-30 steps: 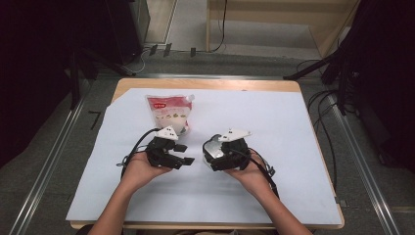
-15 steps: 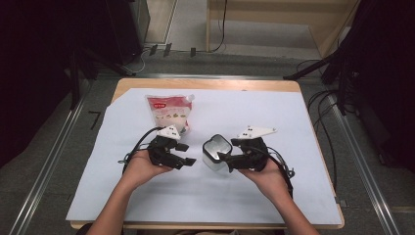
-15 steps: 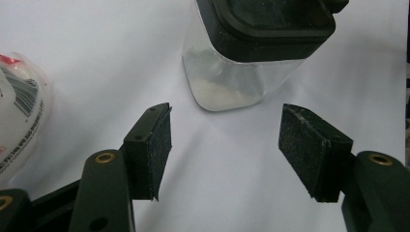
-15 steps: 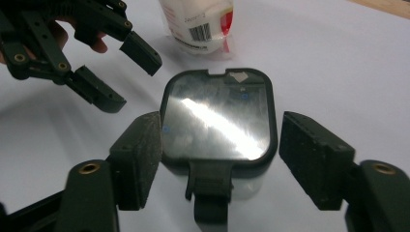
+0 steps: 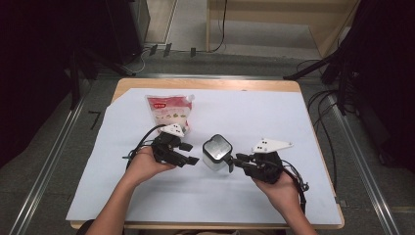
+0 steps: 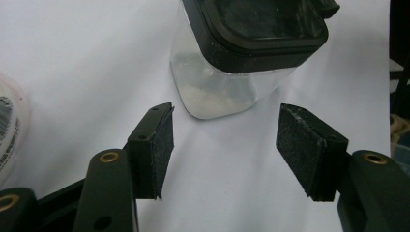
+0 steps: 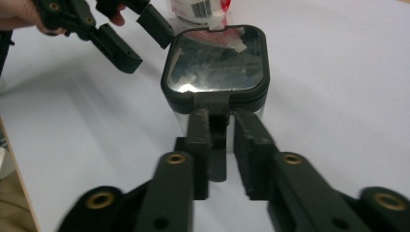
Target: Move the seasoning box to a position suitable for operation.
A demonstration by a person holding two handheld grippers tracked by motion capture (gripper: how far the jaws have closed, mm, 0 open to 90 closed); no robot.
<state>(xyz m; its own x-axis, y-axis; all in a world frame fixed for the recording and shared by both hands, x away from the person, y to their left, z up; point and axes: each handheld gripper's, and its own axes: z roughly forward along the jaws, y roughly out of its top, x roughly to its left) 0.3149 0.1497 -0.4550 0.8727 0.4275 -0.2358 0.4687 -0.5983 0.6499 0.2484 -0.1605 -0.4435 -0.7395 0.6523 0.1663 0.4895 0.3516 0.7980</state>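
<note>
White sheet (image 5: 293, 127) covers wooden table (image 5: 205, 84)

Clear plastic jar (image 5: 214, 157), glossy black lid (image 7: 216, 59); matt white paper sheet (image 5: 274, 117); rough claw pads (image 6: 163, 145).

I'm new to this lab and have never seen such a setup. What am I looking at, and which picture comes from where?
A person sits at a table covered with white paper, with a hand-held gripper in each hand. One picture looks down from above; the other two come from cameras riding on the grippers. On the paper lie a red-and-white pouch and a clear container with a black lid. The right gripper has just been closing, and its fingers sit on either side of a tab at the lid's edge. The left gripper is open, facing the container without touching it.
</note>
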